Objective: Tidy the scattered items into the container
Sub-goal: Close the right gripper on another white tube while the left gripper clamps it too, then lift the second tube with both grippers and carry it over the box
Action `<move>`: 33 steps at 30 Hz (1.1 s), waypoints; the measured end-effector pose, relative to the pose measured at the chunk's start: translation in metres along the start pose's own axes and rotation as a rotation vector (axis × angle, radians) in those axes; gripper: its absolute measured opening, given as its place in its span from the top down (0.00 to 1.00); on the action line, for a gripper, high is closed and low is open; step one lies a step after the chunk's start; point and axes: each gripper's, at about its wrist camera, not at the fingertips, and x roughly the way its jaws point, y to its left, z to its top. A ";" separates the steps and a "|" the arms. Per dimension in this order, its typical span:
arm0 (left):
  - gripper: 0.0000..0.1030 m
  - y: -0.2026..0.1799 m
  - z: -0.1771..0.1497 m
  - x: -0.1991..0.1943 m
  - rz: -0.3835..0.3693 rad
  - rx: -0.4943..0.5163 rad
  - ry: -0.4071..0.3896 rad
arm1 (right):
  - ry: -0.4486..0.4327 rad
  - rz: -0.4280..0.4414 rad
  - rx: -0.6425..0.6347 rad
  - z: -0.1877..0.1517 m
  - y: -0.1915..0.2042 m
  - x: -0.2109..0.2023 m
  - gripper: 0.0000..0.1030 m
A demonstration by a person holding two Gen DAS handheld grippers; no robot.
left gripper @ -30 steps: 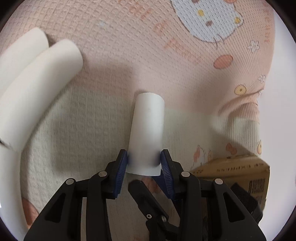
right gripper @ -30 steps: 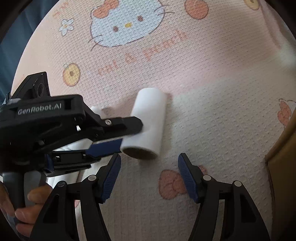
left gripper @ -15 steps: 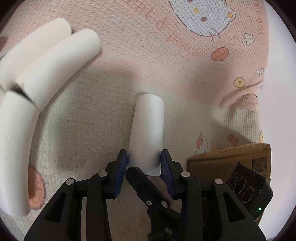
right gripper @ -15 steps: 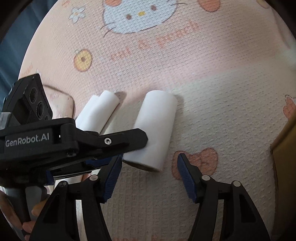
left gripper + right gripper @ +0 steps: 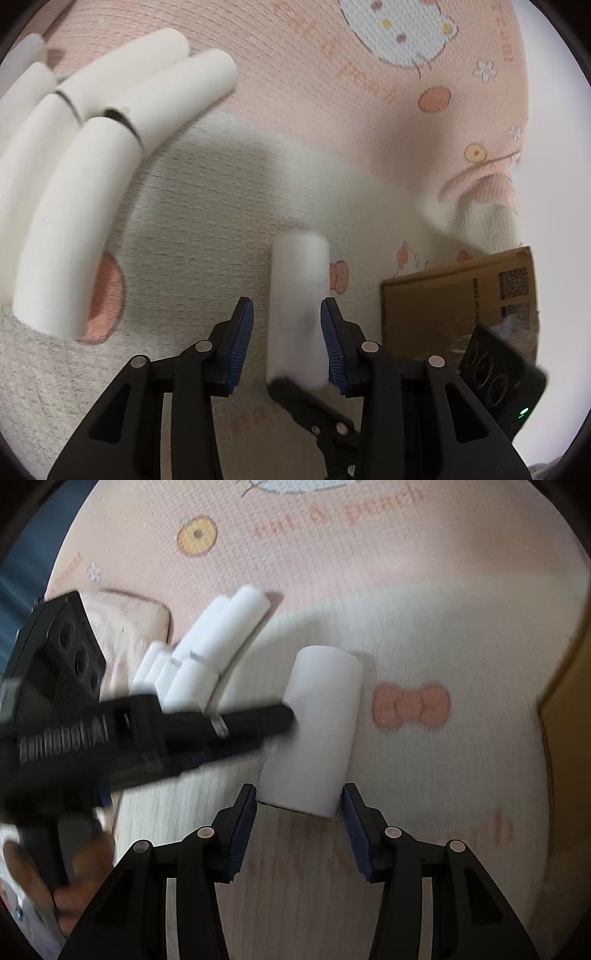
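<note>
A short white paper tube (image 5: 299,302) sits between the blue pads of my left gripper (image 5: 287,334), raised above the pink and cream cartoon blanket (image 5: 295,122). In the right wrist view the same tube (image 5: 317,723) hangs in the left gripper's (image 5: 255,734) black fingers. My right gripper (image 5: 299,829) is open, its pads on either side of the tube's near end without touching it. A brown cardboard box (image 5: 458,295) stands at the right; its edge shows in the right wrist view (image 5: 565,686).
Several more white tubes (image 5: 85,177) lie in a bunch on the blanket at the left, also seen in the right wrist view (image 5: 218,642). A folded blanket ridge (image 5: 480,192) runs behind the box. A pillow corner (image 5: 129,624) lies at the far left.
The left gripper has lifted the tube off the blanket and drawn it back and right. The right gripper has moved in, so its open jaws now flank the tube's near end.
</note>
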 end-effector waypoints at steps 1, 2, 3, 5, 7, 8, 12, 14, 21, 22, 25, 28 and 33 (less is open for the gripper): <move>0.58 0.004 0.000 -0.001 -0.013 -0.011 0.002 | 0.023 -0.001 -0.008 -0.004 0.000 -0.001 0.56; 0.57 0.009 0.000 -0.002 -0.019 -0.034 0.003 | 0.042 -0.003 -0.016 -0.007 0.001 -0.002 0.56; 0.57 0.013 0.000 -0.001 -0.022 -0.050 0.003 | 0.058 -0.005 -0.024 -0.009 0.002 -0.003 0.56; 0.56 0.019 0.000 0.000 -0.026 -0.072 0.011 | 0.074 -0.015 -0.046 -0.010 0.007 -0.005 0.56; 0.55 0.020 0.000 0.001 -0.034 -0.076 0.013 | 0.075 -0.007 -0.052 -0.007 0.010 -0.007 0.55; 0.54 0.019 0.000 0.001 -0.039 -0.073 0.013 | 0.067 0.002 -0.045 -0.005 0.010 -0.008 0.55; 0.53 0.014 -0.001 0.003 -0.044 -0.066 0.000 | 0.062 0.009 -0.013 0.004 0.007 -0.010 0.48; 0.53 0.012 0.000 0.005 -0.012 -0.058 0.002 | 0.055 0.009 -0.008 0.008 0.006 -0.008 0.48; 0.53 0.016 0.001 0.010 -0.045 -0.067 0.027 | 0.093 0.032 -0.003 0.015 0.006 0.009 0.48; 0.53 0.016 0.001 0.011 -0.049 -0.068 0.027 | 0.085 0.033 0.003 0.016 0.005 0.010 0.48; 0.54 0.016 -0.001 0.013 -0.068 -0.076 0.037 | 0.083 0.037 0.004 0.016 0.003 0.012 0.48; 0.58 0.014 -0.003 0.017 -0.105 -0.100 0.056 | 0.082 0.035 -0.014 0.014 0.004 0.012 0.48; 0.58 0.004 -0.005 0.009 -0.076 -0.072 0.035 | 0.074 0.028 -0.053 0.012 0.010 0.004 0.51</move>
